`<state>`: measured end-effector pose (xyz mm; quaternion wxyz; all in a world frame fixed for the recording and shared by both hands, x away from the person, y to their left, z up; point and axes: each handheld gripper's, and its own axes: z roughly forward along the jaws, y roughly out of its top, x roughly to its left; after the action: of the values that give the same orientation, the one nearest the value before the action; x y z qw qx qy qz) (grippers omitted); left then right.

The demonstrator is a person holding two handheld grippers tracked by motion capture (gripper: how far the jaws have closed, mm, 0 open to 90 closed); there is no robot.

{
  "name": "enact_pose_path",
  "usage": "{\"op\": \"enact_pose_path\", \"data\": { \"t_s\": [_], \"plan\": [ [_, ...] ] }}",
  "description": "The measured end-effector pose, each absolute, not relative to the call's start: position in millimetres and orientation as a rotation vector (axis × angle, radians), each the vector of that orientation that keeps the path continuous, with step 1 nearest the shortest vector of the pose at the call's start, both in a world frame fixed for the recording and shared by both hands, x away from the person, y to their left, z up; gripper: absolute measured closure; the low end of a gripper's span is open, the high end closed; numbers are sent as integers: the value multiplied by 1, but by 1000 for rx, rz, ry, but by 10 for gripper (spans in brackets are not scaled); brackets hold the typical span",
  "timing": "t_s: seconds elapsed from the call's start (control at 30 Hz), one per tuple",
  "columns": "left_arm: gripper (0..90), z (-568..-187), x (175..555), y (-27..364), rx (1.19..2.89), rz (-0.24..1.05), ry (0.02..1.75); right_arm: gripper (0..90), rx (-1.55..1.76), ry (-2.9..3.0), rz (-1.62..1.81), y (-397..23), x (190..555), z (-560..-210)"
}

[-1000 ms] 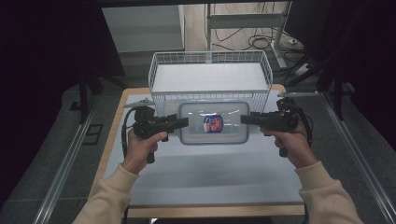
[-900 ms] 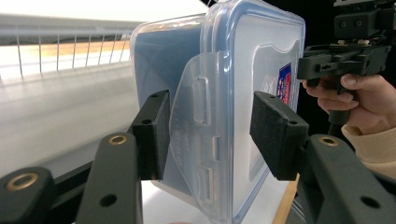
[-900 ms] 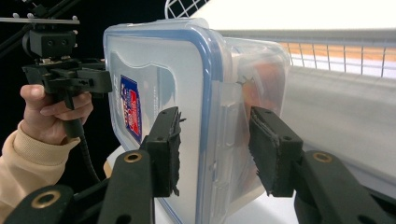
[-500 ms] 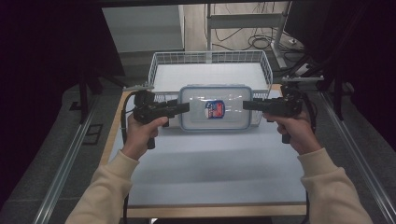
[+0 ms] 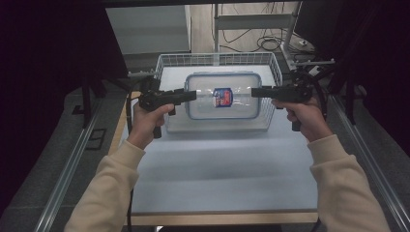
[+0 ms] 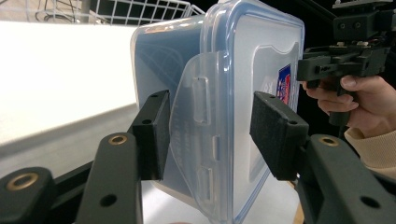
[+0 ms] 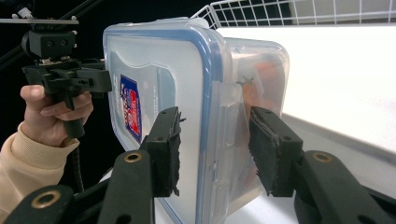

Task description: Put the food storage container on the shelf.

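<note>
Lidded clear food container (image 5: 223, 95), blue-sealed with a red-blue label, hangs over the wire basket's (image 5: 275, 72) front edge, clenched between my left claw (image 5: 192, 94) and right claw (image 5: 255, 91); my claw views reveal its side latches.

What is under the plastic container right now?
The wire basket and its pale floor lie below the plastic container, held by the left tool and right tool. The patch directly beneath is covered.

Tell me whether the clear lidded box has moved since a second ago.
Yes. The clear lidded box, held between both tools, has gone away from the person, from the table in front of the wire basket to above the basket.
</note>
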<state>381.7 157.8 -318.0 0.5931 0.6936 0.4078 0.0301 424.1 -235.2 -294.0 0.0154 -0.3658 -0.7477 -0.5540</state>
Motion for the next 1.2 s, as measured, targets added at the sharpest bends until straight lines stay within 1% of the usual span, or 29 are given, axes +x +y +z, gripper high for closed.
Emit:
{"op": "enact_pose_path", "data": {
  "t_s": [0.57,0.87,1.2],
  "plan": [
    [496,-303,435,166,1593,66,968,551,-1150,-2295,-1706,-227,480,-280],
    [496,-307,463,170,1566,51,1004,551,-1177,-2263,-1658,-223,514,-283],
    [495,-317,487,169,1536,2,1046,549,-1227,-2262,-1600,-223,535,-286]
  ]
}}
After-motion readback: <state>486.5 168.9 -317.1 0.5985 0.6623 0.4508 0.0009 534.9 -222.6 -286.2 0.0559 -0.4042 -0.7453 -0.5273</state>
